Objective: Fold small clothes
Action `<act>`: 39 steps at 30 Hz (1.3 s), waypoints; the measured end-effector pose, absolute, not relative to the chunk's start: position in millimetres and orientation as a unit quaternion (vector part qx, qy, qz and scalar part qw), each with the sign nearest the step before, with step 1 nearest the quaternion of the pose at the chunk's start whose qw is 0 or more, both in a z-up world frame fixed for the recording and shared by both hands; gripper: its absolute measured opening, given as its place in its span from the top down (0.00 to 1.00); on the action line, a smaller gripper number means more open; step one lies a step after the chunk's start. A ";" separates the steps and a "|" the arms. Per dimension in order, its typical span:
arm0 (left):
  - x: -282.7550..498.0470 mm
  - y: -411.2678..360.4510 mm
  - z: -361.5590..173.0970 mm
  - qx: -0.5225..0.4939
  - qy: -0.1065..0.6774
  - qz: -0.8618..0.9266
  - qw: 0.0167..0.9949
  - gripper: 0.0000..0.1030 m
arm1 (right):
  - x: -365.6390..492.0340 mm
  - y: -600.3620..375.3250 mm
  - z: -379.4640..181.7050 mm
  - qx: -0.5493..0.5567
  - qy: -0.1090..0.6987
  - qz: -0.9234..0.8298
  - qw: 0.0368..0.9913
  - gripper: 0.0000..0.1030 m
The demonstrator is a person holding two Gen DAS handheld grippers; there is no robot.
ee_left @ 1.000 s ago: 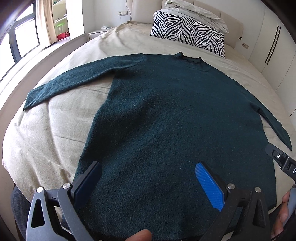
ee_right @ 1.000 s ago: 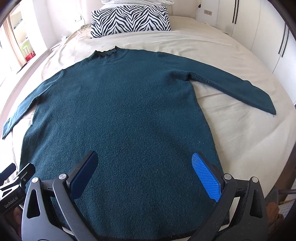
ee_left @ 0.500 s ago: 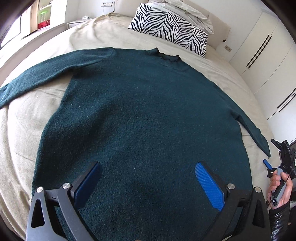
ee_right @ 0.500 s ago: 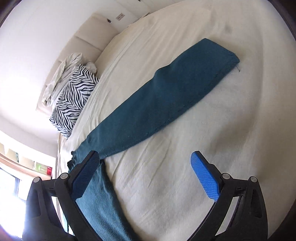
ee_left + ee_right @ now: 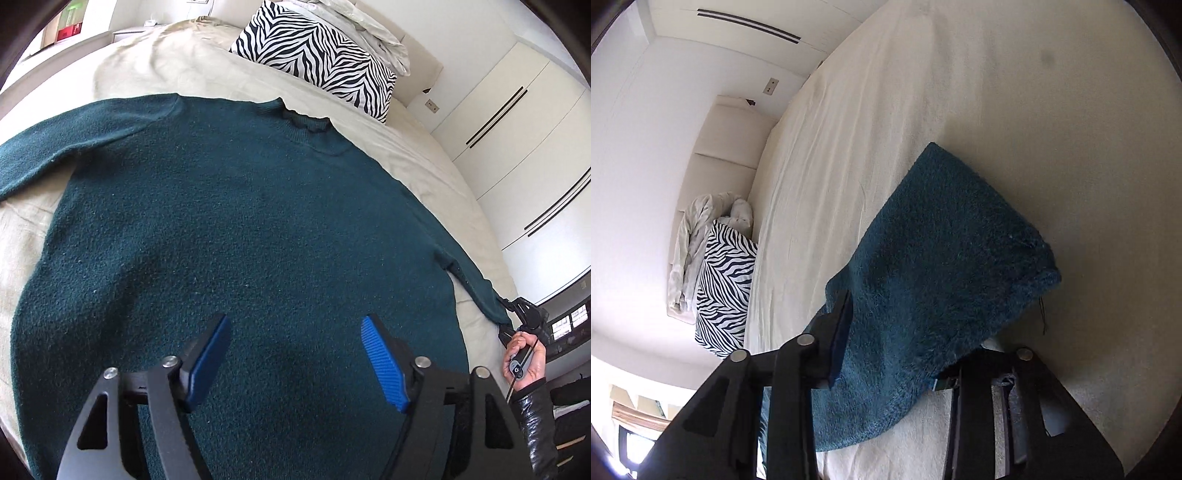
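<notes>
A fuzzy dark teal knit sweater (image 5: 229,236) is lying flat on the cream bed sheet (image 5: 417,155). The left gripper (image 5: 295,354), ribbed blue pads spread wide and holding nothing, is hovering over its hem. The right gripper (image 5: 890,347) is pinching the sleeve cuff (image 5: 945,236).

The sweater (image 5: 236,229) is a dark teal knit with a fuzzy, nubbly, matt surface; its sleeve (image 5: 934,266) looks thick and fleecy up close. The bedsheet (image 5: 960,92) is cream woven cloth, matt and lightly creased. The left gripper (image 5: 295,354) has matt black plastic arms, shiny metal pivot bolts, and blue ribbed pads (image 5: 384,365). The zebra-print pillow (image 5: 317,55) is smooth cloth. The wardrobe doors (image 5: 517,155) look smooth, glossy white. A jacket cuff (image 5: 535,417) is shiny black leather-like material.
</notes>
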State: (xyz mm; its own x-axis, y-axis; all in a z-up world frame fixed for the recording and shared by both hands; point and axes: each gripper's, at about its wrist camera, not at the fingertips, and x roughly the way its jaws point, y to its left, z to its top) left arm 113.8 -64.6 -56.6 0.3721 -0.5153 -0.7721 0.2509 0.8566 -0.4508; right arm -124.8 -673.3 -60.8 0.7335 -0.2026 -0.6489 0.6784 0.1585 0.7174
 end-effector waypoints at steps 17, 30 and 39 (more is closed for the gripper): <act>155.6 -18.9 -70.0 -0.246 0.498 -0.249 0.793 0.30 | 181.5 -319.2 25.6 0.238 0.387 -0.013 0.891 0.89; 185.6 -47.6 -79.5 -0.309 0.512 -0.294 0.746 0.13 | 104.7 -260.7 -39.9 0.303 0.401 0.066 0.862 0.37; 206.2 -111.0 -83.5 -0.244 0.544 -0.289 0.749 0.42 | 39.7 -326.5 -65.1 0.441 0.368 0.050 0.817 0.37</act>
